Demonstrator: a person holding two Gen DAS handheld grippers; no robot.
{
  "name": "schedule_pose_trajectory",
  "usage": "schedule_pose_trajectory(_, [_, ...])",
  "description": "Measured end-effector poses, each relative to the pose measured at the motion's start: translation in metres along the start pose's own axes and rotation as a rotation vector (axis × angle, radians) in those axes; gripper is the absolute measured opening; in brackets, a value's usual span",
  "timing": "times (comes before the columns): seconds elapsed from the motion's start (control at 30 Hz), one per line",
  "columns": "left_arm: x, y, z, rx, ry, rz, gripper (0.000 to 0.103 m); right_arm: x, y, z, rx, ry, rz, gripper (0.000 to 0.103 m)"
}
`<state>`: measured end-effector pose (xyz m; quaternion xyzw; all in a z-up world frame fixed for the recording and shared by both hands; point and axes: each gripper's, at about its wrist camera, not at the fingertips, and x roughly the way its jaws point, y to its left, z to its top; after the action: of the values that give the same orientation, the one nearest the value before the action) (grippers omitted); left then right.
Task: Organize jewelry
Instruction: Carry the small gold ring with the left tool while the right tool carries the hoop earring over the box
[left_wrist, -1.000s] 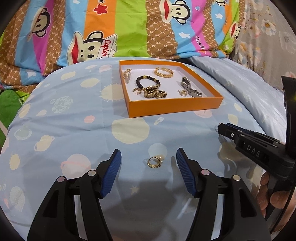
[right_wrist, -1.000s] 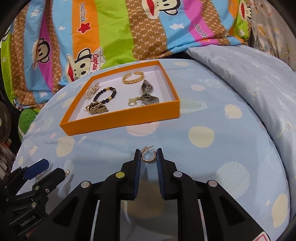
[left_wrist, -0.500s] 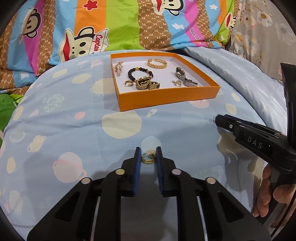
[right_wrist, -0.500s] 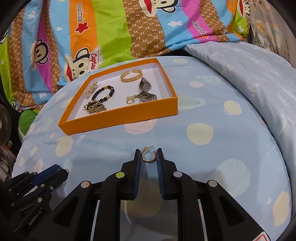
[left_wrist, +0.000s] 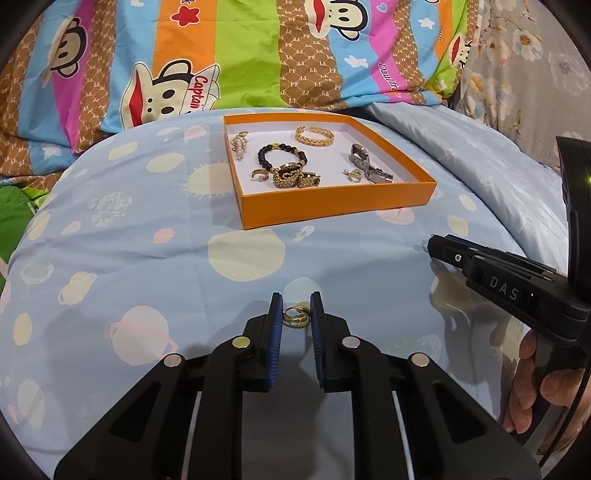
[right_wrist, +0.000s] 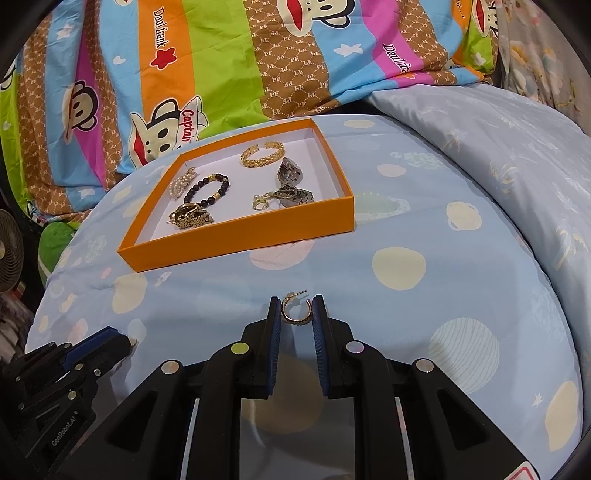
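Bed (left_wrist: 147, 258) with planet sheet; we see orange tray (left_wrist: 332, 206) holding jewelry. Near side of tray: left hand-held gripper (left_wrist: 296, 314) just closed onto gold ring (left_wrist: 294, 318); right hand-held gripper (right_wrist: 297, 312) clamped on hoop earring (right_wrist: 295, 310).

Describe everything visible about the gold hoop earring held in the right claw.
The gold hoop earring is a thin open C-shaped hoop in shiny yellow metal, textured along its lower curve, with a straight post sticking out at the top toward the right. It stands upright, opening upward, pinched at its sides between the blue pads of the right claw, above the blue planet-print bedsheet; whether it touches the sheet cannot be told. It is outside the orange box.
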<state>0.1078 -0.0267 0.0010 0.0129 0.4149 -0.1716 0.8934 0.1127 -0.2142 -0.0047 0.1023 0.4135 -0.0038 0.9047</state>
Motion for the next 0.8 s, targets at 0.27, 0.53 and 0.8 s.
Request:
schedule_pose_trajectory(0.27, [-0.005, 0.005, 0.003, -0.027, -0.027, 0.014, 0.014, -0.008, 0.0, 0.0, 0.0, -0.045, 0.013, 0.016])
schedule_pose_trajectory(0.53, [-0.026, 0.011, 0.043, -0.04, -0.103, 0.037, 0.014, -0.02, 0.012, 0.022, -0.049, -0.107, 0.03, 0.016])
schedule_pose_trajectory(0.8, [-0.017, 0.014, 0.099, -0.054, -0.168, 0.055, 0.014, -0.011, 0.012, 0.073, -0.062, -0.16, 0.017, 0.016])
